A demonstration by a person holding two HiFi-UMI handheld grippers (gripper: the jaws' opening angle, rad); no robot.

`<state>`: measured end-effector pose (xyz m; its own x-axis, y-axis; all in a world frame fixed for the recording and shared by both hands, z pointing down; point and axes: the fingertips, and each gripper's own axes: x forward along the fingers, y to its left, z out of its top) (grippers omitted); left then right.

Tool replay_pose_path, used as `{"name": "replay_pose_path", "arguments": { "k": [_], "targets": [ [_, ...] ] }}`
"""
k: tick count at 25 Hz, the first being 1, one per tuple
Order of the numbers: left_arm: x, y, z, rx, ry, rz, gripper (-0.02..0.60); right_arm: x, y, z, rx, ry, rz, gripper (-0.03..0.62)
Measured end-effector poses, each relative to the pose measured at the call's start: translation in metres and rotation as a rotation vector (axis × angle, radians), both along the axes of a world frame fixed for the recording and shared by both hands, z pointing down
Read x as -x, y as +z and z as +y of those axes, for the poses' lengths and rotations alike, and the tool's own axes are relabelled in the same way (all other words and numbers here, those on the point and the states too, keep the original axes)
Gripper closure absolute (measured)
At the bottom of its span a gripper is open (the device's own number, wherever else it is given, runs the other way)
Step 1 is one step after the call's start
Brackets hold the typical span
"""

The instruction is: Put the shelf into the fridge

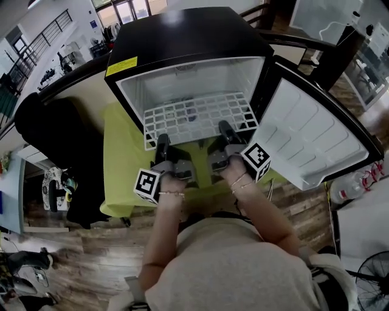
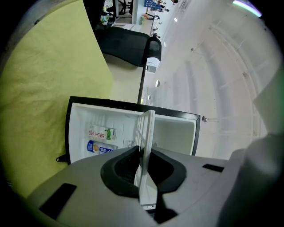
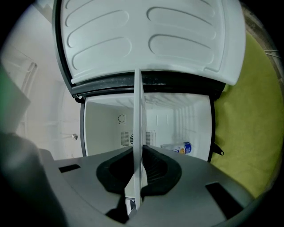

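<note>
White wire shelf (image 1: pixel 194 115) lies flat, mostly inside the open black fridge (image 1: pixel 182 36), front edge at the mouth; left gripper (image 1: pixel 162 144) and right gripper (image 1: pixel 226 130) each pinch that front edge between their fingers (image 2: pixel 122 173); door (image 1: pixel 310 140) swung right; fridge sits on yellow cloth (image 1: pixel 118 164).

We get bright, even daylight in the head view, with windows (image 1: pixel 129 8) glowing along the top edge and the fridge (image 1: pixel 182 82) lining close to white. Its black top carries a soft sheen. Straight lines bow toward the edges. Both gripper views fall to black in the corners, and the shelf (image 2: pixel 147 133) looks pale and soft close up.
</note>
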<state>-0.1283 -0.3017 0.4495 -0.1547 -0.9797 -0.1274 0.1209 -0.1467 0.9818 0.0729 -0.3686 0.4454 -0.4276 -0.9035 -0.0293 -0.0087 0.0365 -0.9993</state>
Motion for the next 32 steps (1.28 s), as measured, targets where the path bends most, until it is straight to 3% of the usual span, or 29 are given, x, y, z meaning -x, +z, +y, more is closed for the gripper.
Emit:
{"name": "replay_pose_path", "arguments": {
  "k": [10,20,32],
  "targets": [
    [0.003,-0.003,-0.008,0.009,-0.058,-0.052,0.548,0.004,-0.002,-0.01,-0.013,-0.043,0.0,0.554],
    [0.007,0.005,-0.015,0.014,-0.083,-0.05,0.551,0.008,0.004,-0.017,-0.016,-0.069,-0.033,0.558],
    [0.016,0.006,-0.045,0.012,-0.068,-0.072,0.552,0.016,0.006,-0.046,-0.013,-0.057,-0.022,0.559]
  ]
}}
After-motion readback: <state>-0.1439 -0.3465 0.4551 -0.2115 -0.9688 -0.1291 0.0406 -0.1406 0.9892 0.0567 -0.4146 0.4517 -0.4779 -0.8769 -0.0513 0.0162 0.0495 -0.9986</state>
